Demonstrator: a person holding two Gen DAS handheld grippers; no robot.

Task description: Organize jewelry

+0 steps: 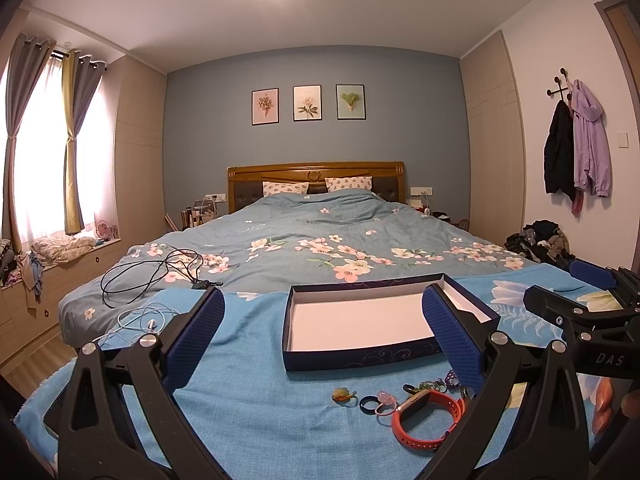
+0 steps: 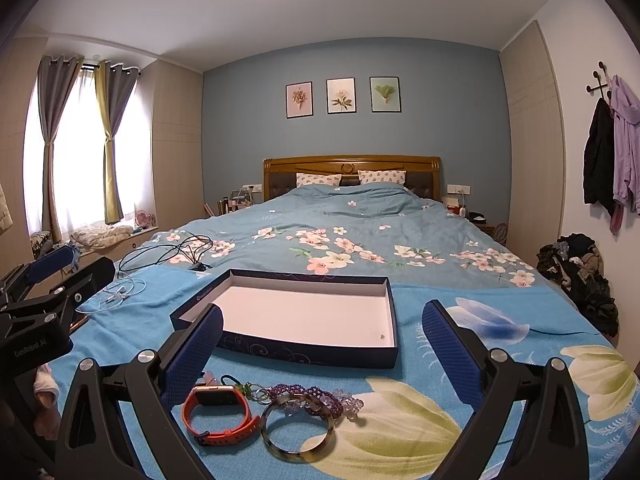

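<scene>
A shallow dark blue box (image 1: 360,356) (image 2: 304,350) with a bare white floor lies on the blue towel. Close in front of it sits the jewelry: an orange watch (image 1: 426,416) (image 2: 218,414), a mottled bangle (image 2: 298,426), a purple beaded bracelet (image 2: 308,394), a dark blue ring (image 1: 368,404), a pink ring (image 1: 385,397) and a yellow-green piece (image 1: 343,394). My left gripper (image 1: 324,330) stands open above the towel, left of the watch. My right gripper (image 2: 322,346) is open too, over the watch and bangle. Neither holds anything.
The towel (image 1: 248,360) covers the foot of a floral bed (image 2: 360,236). Black cables (image 1: 160,272) and a white earphone cord (image 1: 136,320) lie at the left. A clothes heap (image 2: 580,276) sits by the right wall. A hand shows at each view's edge.
</scene>
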